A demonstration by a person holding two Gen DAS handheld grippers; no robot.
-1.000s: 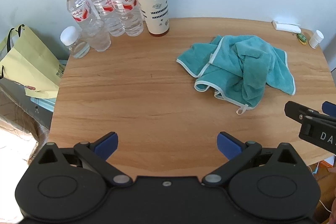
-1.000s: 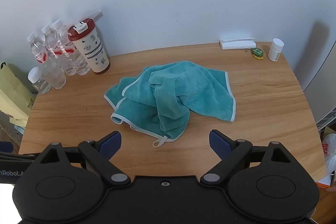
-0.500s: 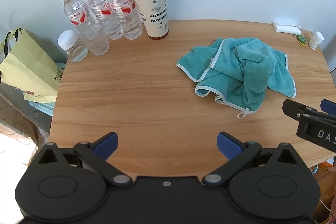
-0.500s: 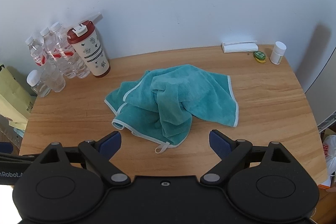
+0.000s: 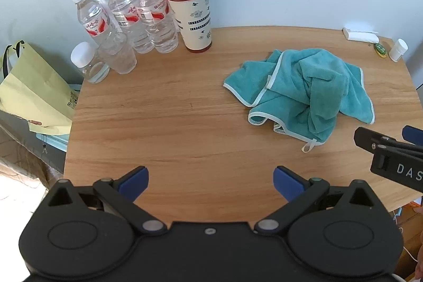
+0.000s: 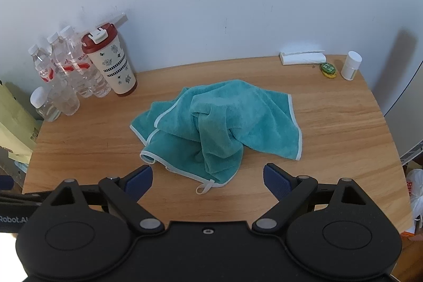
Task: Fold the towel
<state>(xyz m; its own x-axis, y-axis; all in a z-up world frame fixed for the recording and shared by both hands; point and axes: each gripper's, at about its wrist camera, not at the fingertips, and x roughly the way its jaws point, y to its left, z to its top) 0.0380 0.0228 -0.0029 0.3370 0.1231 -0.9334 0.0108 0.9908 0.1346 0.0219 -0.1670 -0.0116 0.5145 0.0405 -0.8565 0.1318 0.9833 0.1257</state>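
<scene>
A teal towel (image 5: 309,89) with white edging lies crumpled on the wooden table (image 5: 171,123), right of centre in the left wrist view. In the right wrist view the towel (image 6: 224,123) lies straight ahead, its white hanging loop (image 6: 204,188) nearest me. My left gripper (image 5: 210,183) is open and empty above the table's near edge, well left of the towel. My right gripper (image 6: 207,177) is open and empty, just short of the towel's near edge. The right gripper's body also shows at the right edge of the left wrist view (image 5: 391,152).
Several water bottles (image 5: 127,25) and a red-lidded tumbler (image 5: 191,12) stand at the table's back left. A white packet (image 6: 302,57), a small green tin (image 6: 328,69) and a white pill bottle (image 6: 350,65) sit at the back right. A yellow bag (image 5: 29,94) hangs off the left.
Both grippers have drawn a little nearer the table and towel; the towel sits lower and larger in the right wrist view. Both stay open. The towel has not moved.
</scene>
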